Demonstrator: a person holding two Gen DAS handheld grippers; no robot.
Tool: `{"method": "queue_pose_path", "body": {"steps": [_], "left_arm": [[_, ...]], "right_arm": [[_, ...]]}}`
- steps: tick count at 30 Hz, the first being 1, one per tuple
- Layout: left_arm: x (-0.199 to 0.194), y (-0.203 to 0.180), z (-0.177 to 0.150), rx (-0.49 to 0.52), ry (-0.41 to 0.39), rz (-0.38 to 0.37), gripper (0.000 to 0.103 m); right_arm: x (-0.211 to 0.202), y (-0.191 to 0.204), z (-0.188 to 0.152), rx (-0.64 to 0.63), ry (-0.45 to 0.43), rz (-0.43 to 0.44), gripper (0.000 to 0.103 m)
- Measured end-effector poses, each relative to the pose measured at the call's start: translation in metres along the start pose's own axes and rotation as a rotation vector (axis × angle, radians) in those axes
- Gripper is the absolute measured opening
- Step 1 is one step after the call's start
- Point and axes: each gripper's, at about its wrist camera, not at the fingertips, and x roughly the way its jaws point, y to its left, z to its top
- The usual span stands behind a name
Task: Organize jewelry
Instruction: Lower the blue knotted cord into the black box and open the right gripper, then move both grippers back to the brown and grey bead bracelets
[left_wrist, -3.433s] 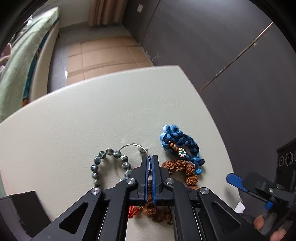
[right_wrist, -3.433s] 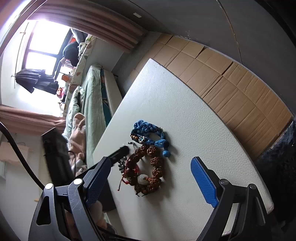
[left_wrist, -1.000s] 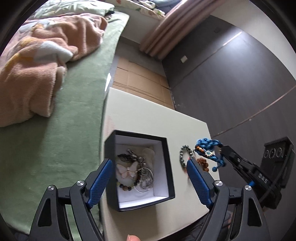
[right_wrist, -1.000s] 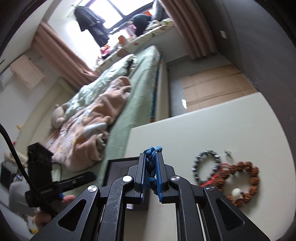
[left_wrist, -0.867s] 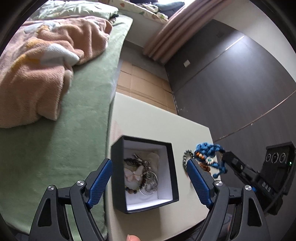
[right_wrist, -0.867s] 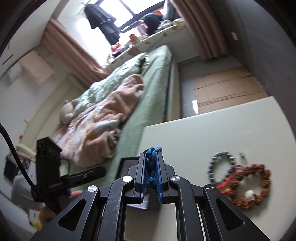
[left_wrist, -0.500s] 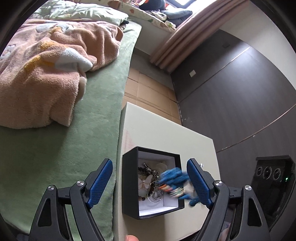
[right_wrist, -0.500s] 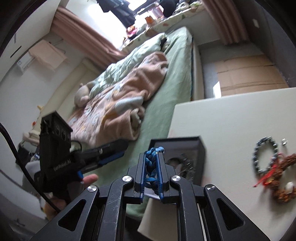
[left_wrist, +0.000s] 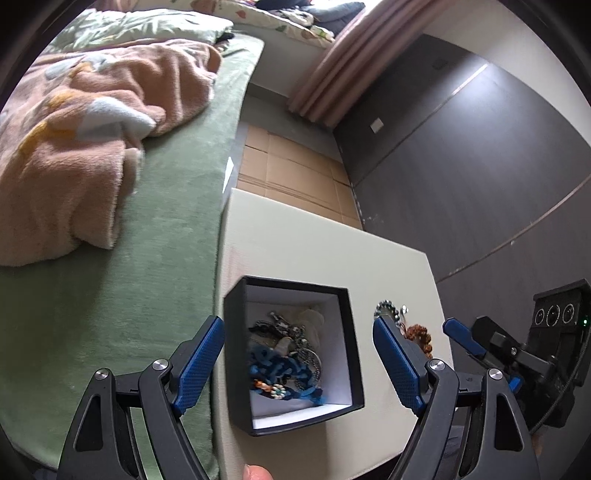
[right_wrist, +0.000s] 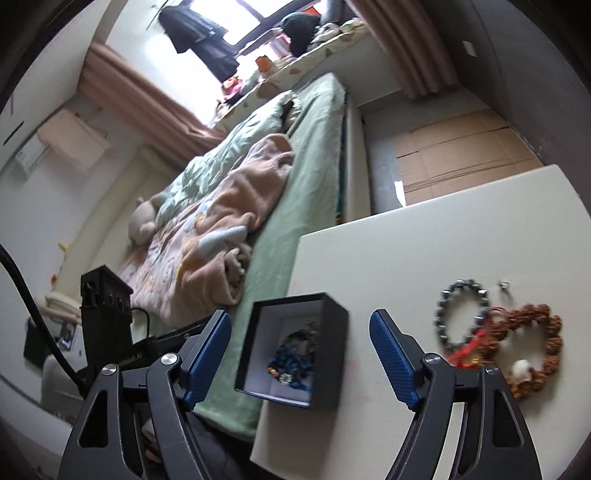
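Observation:
A black jewelry box (left_wrist: 352, 354) with a white lining stands at the near left corner of the white table (left_wrist: 314, 243). A blue braided bracelet (left_wrist: 280, 369) lies in it on top of other jewelry, also seen in the right wrist view (right_wrist: 291, 363). My left gripper (left_wrist: 299, 363) is open and empty above the box. My right gripper (right_wrist: 299, 354) is open and empty just above the box (right_wrist: 332, 332). A dark bead bracelet (right_wrist: 463, 317) and a brown seed bracelet (right_wrist: 535, 347) with a red cord lie on the table to the right.
A green bed (left_wrist: 159, 258) with a pink blanket (left_wrist: 74, 147) runs along the table's left side. A small metal clasp (right_wrist: 503, 284) lies beyond the bead bracelet. Dark wall panels (left_wrist: 480, 166) stand to the right.
My right gripper has opened and let go of the blue braided bracelet, which now lies in the box. Both grippers have shifted a little over the box.

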Motion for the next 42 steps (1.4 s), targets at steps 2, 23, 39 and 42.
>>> {"method": "queue_pose_path", "body": {"steps": [2,23,39,42], "left_arm": [[0.001,-0.008,-0.001,0.024,-0.003,0.004,0.083],[0.008,-0.106,0.006,0.278,-0.057,-0.01,0.103],[0.051,-0.173,0.011,0.45,0.051,0.043,0.103],[0.067,-0.181,0.011,0.46,0.092,0.048,0.103]], "right_arm": [[-0.007,-0.01,-0.002,0.024,-0.009,-0.029,0.078],[-0.094,-0.091,-0.01,0.196,-0.275,-0.153,0.103],[-0.132,-0.139,-0.016,0.257,-0.25,-0.308,0.103],[-0.141,-0.15,-0.019,0.284,-0.264,-0.312,0.103]]}}
